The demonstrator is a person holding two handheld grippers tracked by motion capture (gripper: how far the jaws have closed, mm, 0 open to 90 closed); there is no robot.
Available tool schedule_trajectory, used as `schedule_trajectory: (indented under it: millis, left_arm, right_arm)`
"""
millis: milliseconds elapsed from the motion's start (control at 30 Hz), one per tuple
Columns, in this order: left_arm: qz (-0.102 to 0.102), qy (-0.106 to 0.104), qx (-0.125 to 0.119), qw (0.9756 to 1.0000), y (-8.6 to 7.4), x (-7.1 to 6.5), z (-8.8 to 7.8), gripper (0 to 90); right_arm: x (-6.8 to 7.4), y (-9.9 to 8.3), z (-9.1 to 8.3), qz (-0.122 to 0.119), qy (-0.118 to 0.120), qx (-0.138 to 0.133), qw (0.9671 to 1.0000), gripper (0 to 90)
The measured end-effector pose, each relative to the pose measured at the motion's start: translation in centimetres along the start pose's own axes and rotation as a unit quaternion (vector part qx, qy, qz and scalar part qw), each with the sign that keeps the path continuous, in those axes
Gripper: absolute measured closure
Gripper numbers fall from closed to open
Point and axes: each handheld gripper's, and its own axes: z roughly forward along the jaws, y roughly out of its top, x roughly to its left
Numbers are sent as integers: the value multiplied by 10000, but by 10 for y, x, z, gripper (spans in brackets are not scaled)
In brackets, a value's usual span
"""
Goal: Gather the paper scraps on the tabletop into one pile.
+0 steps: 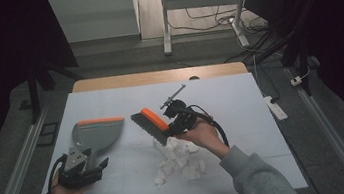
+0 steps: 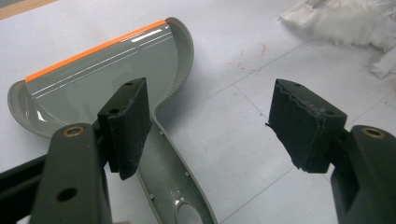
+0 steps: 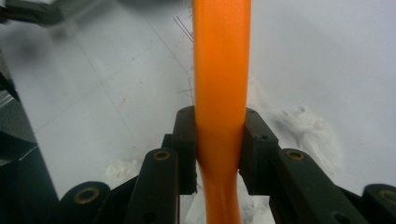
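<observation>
Brush (image 1: 152,125) clamped in right hand-held gripper (image 1: 179,121) above paper scraps (image 1: 178,159).

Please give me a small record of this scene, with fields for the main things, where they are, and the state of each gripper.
surface: white table
dustpan: grey with orange edge, lying flat at left
brush: orange-backed, held above the scraps
scraps: crumpled white paper, piled right of centre
left gripper: open, fingers apart over the dustpan handle
right gripper: shut on the brush handle
</observation>
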Motion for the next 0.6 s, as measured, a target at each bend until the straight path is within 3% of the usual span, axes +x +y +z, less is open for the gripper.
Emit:
schedule_trajectory:
  millis: [200,333,500,600]
  left_arm:
    - [-39,7,-9,10000,-1,1,-1,302]
    - [-57,25,-1,10000,-1,3,-1,302]
    - [-93,52,7,9999,-2,5,-1,302]
    - [-103,51,14,9999,-2,6,-1,302]
  right_arm:
    - [7,-6,-25,-195,-130,-163,9996,706]
    - [24,-17,-18,-532,121,192,9983,705]
    - [52,-33,0,-969,567,675,9914,705]
    - [71,-40,14,-1295,783,1019,9832,706]
